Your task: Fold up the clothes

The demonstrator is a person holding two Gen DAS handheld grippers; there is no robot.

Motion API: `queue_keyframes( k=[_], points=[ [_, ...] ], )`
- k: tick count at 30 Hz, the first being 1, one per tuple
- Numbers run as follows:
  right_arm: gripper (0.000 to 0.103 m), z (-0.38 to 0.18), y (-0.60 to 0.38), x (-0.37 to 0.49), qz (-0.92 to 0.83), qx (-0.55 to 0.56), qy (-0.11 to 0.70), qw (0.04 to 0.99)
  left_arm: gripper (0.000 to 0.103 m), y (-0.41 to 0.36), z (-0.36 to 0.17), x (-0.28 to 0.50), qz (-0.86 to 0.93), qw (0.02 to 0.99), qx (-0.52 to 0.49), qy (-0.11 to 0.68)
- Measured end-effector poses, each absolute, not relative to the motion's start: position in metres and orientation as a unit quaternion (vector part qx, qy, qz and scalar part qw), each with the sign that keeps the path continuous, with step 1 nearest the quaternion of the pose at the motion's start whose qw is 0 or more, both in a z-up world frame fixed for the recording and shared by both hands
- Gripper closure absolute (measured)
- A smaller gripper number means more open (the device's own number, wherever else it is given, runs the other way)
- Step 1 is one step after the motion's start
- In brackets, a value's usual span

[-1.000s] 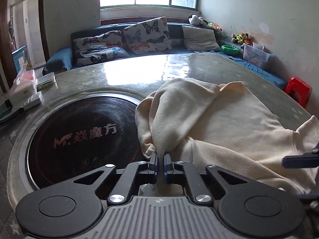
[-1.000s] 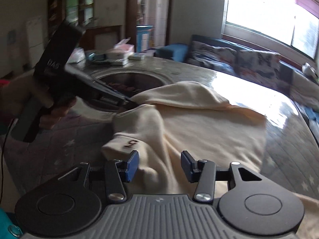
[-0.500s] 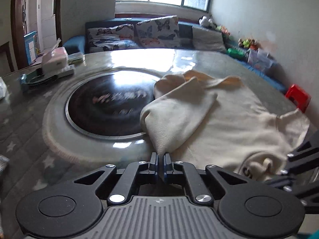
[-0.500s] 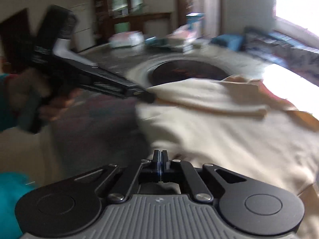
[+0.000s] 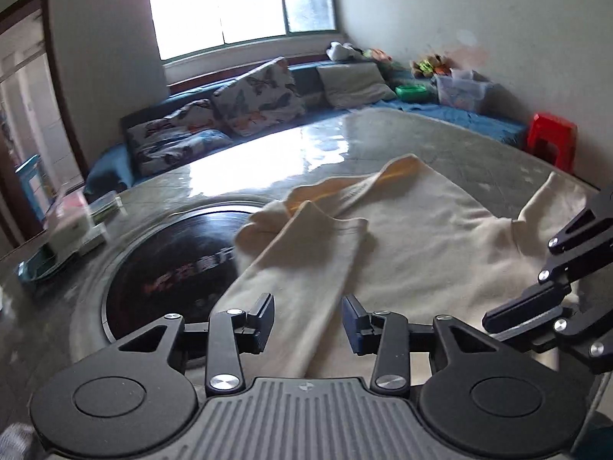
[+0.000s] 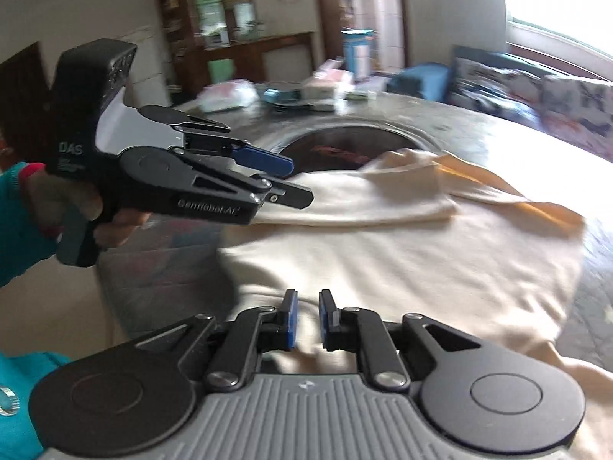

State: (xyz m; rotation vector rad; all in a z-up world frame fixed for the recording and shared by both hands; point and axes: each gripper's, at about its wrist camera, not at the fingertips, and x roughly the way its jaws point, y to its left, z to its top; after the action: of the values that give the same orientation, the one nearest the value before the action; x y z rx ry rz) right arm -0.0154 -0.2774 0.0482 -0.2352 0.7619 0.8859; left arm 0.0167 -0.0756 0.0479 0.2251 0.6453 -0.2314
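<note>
Where the cream garment (image 5: 413, 237) lies spread over the round stone-patterned table (image 5: 345, 142), its far edge reaches the rim of the dark glass disc (image 5: 172, 268) sunk in the table's middle, and one sleeve (image 5: 306, 268) is folded back across the body, running down toward the left gripper (image 5: 308, 320); a yellowish inner lining shows along the turned-over hem at the far side; the left gripper's jaws are opening, standing apart with the sleeve's end lying between them but the pads not pressing on it; in the right wrist view the same gripper (image 6: 283, 188) hangs just above the near-left edge of the cloth, borne by a hand (image 6: 76, 207) in a teal sleeve (image 6: 15, 226); the right gripper (image 6: 306, 320) has its jaws opening too, a narrow gap between the blue pads, with cloth showing behind that gap, though whether the pads touch it cannot be told; beyond the garment a tissue box (image 5: 71, 218) and a small tray (image 5: 42, 268) sit on the table's left side; farther off a blue sofa (image 5: 115, 165) with butterfly-print cushions (image 5: 260, 99) runs under the window (image 5: 237, 4), and a red stool (image 5: 551, 142) stands by the right wall.
</note>
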Motion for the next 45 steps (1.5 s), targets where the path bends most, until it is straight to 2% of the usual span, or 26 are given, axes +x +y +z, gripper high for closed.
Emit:
queue_keyframes(
  k=[5, 8, 10, 12, 15, 20, 26, 28, 30, 31, 34, 35, 36, 38, 39, 41, 43, 44, 45],
  points=[
    [0.078, 0.037, -0.283, -0.012, 0.409, -0.119, 0.375, 0.823, 0.061, -0.089, 0.027, 0.044, -0.123, 0.927, 0.129, 0.329],
    [0.078, 0.032, -0.282, -0.016, 0.415, -0.128, 0.381, 0.817, 0.061, -0.089, 0.014, 0.053, -0.115, 0.925, 0.137, 0.336],
    [0.076, 0.029, -0.280, -0.019, 0.420, -0.138, 0.380, 0.813, 0.068, -0.085, 0.012, 0.054, -0.114, 0.929, 0.132, 0.328],
    [0.071, 0.027, -0.276, -0.022, 0.425, -0.145, 0.380, 0.809, 0.092, -0.077, 0.014, 0.055, -0.116, 0.932, 0.109, 0.327],
    [0.071, 0.025, -0.268, -0.024, 0.425, -0.151, 0.379, 0.808, 0.101, -0.059, 0.020, 0.052, -0.099, 0.941, 0.072, 0.314],
    [0.071, 0.027, -0.264, -0.023, 0.426, -0.160, 0.378, 0.806, 0.103, -0.003, 0.047, 0.030, -0.023, 0.961, -0.019, 0.273],
    [0.071, 0.040, -0.258, 0.001, 0.413, -0.124, 0.374, 0.821, 0.099, 0.041, 0.048, 0.002, 0.019, 0.952, -0.054, 0.299],
    [0.071, 0.043, -0.255, 0.020, 0.405, -0.102, 0.375, 0.827, 0.085, 0.035, 0.042, -0.008, 0.020, 0.950, -0.034, 0.308],
    [0.071, 0.044, -0.252, 0.044, 0.383, -0.077, 0.381, 0.838, 0.052, 0.028, 0.035, -0.017, 0.022, 0.949, -0.016, 0.313],
    [0.071, 0.044, -0.251, 0.056, 0.371, -0.064, 0.384, 0.843, 0.046, 0.026, 0.034, -0.021, 0.025, 0.950, -0.013, 0.311],
    [0.071, 0.041, -0.248, 0.092, 0.331, -0.034, 0.392, 0.858, 0.038, 0.022, 0.032, -0.033, 0.033, 0.952, -0.009, 0.304],
    [0.071, 0.038, -0.246, 0.107, 0.314, -0.021, 0.396, 0.863, 0.024, 0.022, 0.032, -0.036, 0.037, 0.953, -0.012, 0.302],
    [0.071, 0.035, -0.246, 0.119, 0.300, -0.011, 0.401, 0.866, 0.017, 0.022, 0.033, -0.039, 0.044, 0.955, -0.013, 0.293],
    [0.071, 0.030, -0.243, 0.133, 0.283, -0.005, 0.408, 0.868, 0.013, 0.024, 0.036, -0.046, 0.048, 0.959, -0.001, 0.279],
    [0.070, 0.026, -0.240, 0.140, 0.269, -0.005, 0.413, 0.870, 0.006, 0.024, 0.038, -0.050, 0.050, 0.961, 0.005, 0.272],
    [0.070, 0.018, -0.234, 0.149, 0.253, -0.008, 0.421, 0.871, 0.000, 0.029, 0.041, -0.058, 0.047, 0.965, 0.002, 0.257],
    [0.070, 0.013, -0.228, 0.150, 0.249, -0.021, 0.421, 0.872, 0.000, 0.033, 0.043, -0.066, 0.046, 0.968, -0.001, 0.248],
    [0.073, 0.013, -0.226, 0.149, 0.247, -0.027, 0.420, 0.873, 0.000, 0.035, 0.044, -0.069, 0.047, 0.968, -0.002, 0.245],
    [0.086, 0.015, -0.222, 0.147, 0.247, -0.035, 0.417, 0.874, 0.000, 0.037, 0.045, -0.072, 0.052, 0.969, -0.003, 0.243]
  ],
)
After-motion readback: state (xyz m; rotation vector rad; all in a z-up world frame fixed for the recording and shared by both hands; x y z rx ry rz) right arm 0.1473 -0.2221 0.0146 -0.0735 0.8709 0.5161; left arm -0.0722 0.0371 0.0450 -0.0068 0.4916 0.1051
